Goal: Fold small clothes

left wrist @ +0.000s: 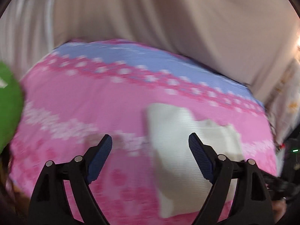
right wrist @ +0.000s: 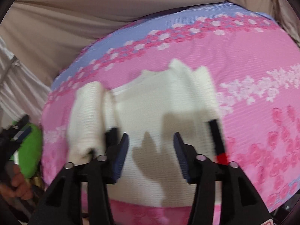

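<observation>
A small white ribbed garment [right wrist: 161, 108] lies on a pink and lilac flowered sheet [right wrist: 243, 60]. Its left part is bunched into a roll [right wrist: 86, 116]. In the left wrist view the garment [left wrist: 178, 146] lies lower right, under that gripper's right finger. My left gripper [left wrist: 150, 140] is open and empty above the sheet [left wrist: 84, 101]. My right gripper [right wrist: 151, 140] is open and empty just above the garment's near part. Both views are blurred by motion.
A beige curtain [left wrist: 150, 9] hangs behind the bed. A green object [left wrist: 9, 103] sits at the left edge; it also shows in the right wrist view [right wrist: 30, 150], beside the hand holding the other gripper [right wrist: 16, 183]. A black and red strip [right wrist: 217, 140] lies at the garment's right edge.
</observation>
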The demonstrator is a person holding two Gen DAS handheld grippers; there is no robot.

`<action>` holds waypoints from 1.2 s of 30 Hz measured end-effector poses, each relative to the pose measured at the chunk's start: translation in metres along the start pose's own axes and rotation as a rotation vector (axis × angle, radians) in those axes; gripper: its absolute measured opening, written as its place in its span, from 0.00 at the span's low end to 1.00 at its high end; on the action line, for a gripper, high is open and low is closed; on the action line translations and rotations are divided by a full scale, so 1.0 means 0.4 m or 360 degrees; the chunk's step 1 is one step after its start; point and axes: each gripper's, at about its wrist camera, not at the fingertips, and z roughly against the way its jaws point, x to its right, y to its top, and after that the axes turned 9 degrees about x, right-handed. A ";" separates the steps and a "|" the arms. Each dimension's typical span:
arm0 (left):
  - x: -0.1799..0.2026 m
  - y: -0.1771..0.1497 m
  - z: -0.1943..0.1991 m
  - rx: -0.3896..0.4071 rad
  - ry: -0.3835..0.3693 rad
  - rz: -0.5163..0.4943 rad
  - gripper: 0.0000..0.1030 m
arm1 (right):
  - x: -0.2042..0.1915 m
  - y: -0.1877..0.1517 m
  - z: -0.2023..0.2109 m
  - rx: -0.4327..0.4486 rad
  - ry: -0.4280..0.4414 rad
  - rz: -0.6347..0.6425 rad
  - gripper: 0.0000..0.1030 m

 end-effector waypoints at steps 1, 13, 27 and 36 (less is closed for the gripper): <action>-0.010 0.000 0.001 -0.0010 0.0019 0.0020 0.79 | -0.033 0.003 -0.003 -0.0013 0.0057 0.0005 0.62; -0.020 -0.051 0.041 -0.0047 -0.0049 0.0065 0.79 | -0.213 -0.028 -0.237 -0.0382 0.0090 0.0259 0.67; 0.080 -0.079 0.007 -0.0174 -0.0179 -0.0068 0.79 | -0.005 0.036 0.103 0.0069 -0.0107 0.0185 0.20; 0.224 -0.104 -0.034 -0.0281 -0.0286 -0.0343 0.79 | 0.109 -0.005 0.122 0.0141 -0.0059 -0.0148 0.20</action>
